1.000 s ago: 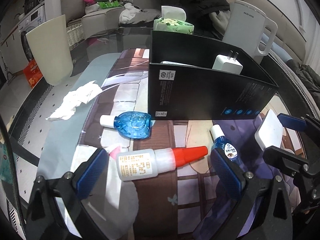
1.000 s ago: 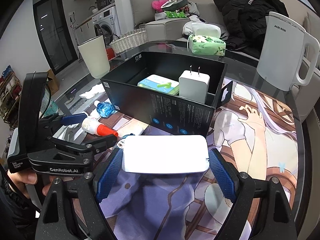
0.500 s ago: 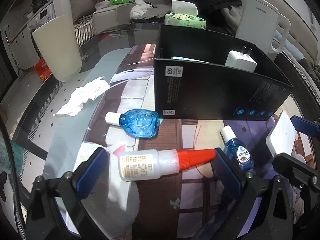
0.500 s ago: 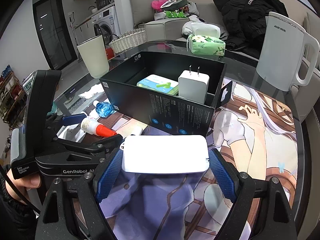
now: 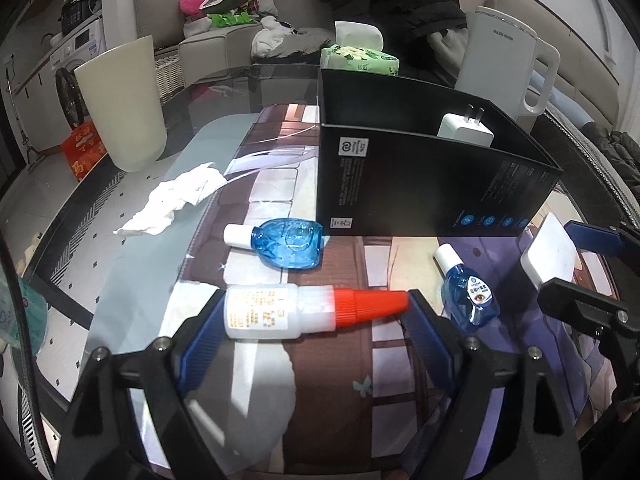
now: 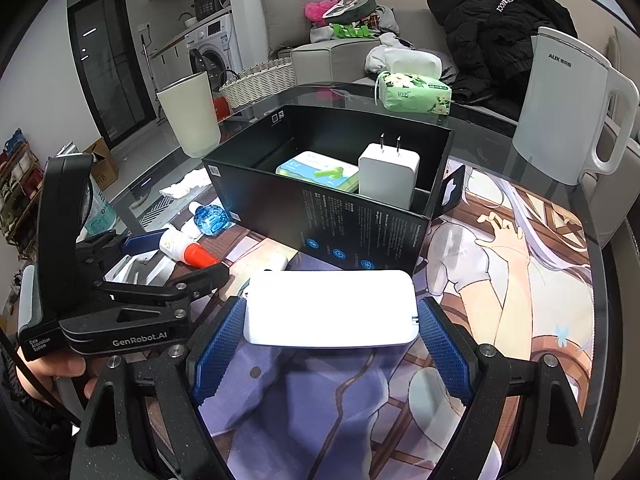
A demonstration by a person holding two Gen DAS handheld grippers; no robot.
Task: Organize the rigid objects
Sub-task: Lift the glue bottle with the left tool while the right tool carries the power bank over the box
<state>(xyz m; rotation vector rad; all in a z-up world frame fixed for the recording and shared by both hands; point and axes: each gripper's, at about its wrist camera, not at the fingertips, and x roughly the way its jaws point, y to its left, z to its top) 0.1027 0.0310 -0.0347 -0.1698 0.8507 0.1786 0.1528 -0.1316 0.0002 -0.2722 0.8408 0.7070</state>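
A white glue bottle with a red cap (image 5: 276,312) lies on the printed mat. My left gripper (image 5: 316,306) is closing on it lengthwise, with one pad at its base and the other at the cap tip. My right gripper (image 6: 332,320) is shut on a flat white box (image 6: 328,300), held just above the mat in front of the black box (image 6: 320,216). The black box holds a white charger (image 6: 388,172) and a green-blue packet (image 6: 316,168). A heart-shaped blue bottle (image 5: 288,242) and a small blue eye-drop bottle (image 5: 470,292) lie on the mat beside the black box.
A crumpled tissue (image 5: 176,200) lies left of the mat on the glass table. A cream bin (image 5: 124,108) stands beyond the table's left edge. A white kettle (image 6: 568,112) and a green tissue pack (image 6: 414,92) stand behind the black box.
My left gripper's jaws have come in from wide apart to the two ends of the glue bottle. The right gripper and its white box have not moved.
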